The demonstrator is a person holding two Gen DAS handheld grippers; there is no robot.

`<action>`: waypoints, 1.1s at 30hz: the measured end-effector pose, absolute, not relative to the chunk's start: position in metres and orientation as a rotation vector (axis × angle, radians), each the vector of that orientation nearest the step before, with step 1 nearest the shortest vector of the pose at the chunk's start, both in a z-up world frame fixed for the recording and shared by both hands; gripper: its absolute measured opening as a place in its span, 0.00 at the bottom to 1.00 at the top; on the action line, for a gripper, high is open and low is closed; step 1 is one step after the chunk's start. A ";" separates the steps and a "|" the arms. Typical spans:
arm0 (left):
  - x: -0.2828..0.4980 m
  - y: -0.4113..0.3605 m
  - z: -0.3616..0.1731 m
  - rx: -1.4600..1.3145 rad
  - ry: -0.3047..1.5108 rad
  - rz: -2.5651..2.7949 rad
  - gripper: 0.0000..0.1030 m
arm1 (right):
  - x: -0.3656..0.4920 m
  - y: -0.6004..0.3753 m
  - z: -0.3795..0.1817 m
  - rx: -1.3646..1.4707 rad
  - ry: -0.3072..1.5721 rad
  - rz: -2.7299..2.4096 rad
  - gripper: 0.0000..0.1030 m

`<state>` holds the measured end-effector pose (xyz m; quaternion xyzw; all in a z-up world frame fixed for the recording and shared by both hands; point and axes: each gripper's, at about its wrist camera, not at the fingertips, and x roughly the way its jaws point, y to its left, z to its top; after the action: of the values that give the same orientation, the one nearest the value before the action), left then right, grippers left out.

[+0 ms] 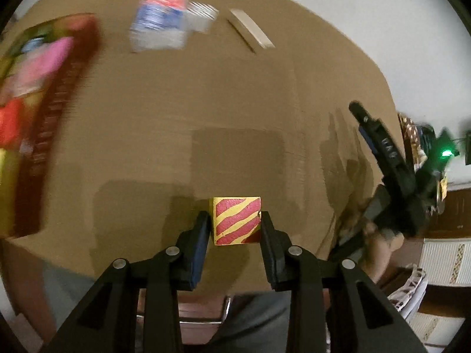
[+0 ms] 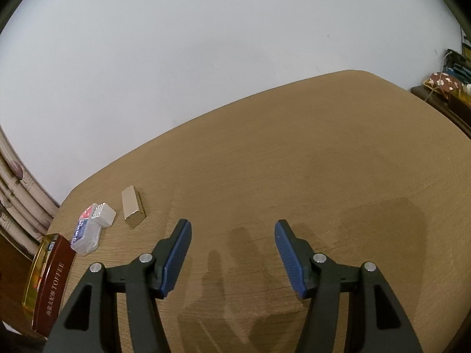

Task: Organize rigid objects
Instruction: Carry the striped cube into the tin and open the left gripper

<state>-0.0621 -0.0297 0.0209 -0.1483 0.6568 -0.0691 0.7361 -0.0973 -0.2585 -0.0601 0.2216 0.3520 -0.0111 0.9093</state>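
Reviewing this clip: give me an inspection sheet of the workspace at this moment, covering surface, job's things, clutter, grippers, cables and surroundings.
Surface: brown wooden table, shadows only on its bare part.
Job's things: striped cube in the left gripper; toffee box at the table's left edge; plastic packet and gold bar beside each other, apart.
Clutter: nothing seen.
Grippers: left gripper shut on the cube, off the table; right gripper open, holding nothing.
Cables: a thin cord by the shelf, off the table.
Surroundings: white wall, curtain, shelf with cushion.
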 end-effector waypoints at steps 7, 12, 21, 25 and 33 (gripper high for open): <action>-0.054 0.116 0.079 -0.260 1.299 0.064 0.29 | -0.090 -0.253 -0.065 0.439 0.759 -0.049 0.59; -0.025 0.154 0.056 -0.182 1.357 0.090 0.29 | -0.085 -0.250 -0.068 0.429 0.779 -0.058 0.59; 0.000 0.157 0.005 -0.201 1.416 0.046 0.29 | -0.076 -0.242 -0.075 0.411 0.810 -0.064 0.59; 0.011 0.155 -0.004 -0.220 1.412 0.035 0.29 | -0.074 -0.240 -0.076 0.407 0.816 -0.066 0.59; 0.021 0.149 -0.006 -0.188 1.357 -0.011 0.29 | -0.074 -0.240 -0.077 0.403 0.818 -0.069 0.59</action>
<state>0.0211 0.1485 -0.0059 -0.0866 0.6266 -0.0052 0.7745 -0.0744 -0.2402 -0.0773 0.1947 0.3950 -0.0331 0.8972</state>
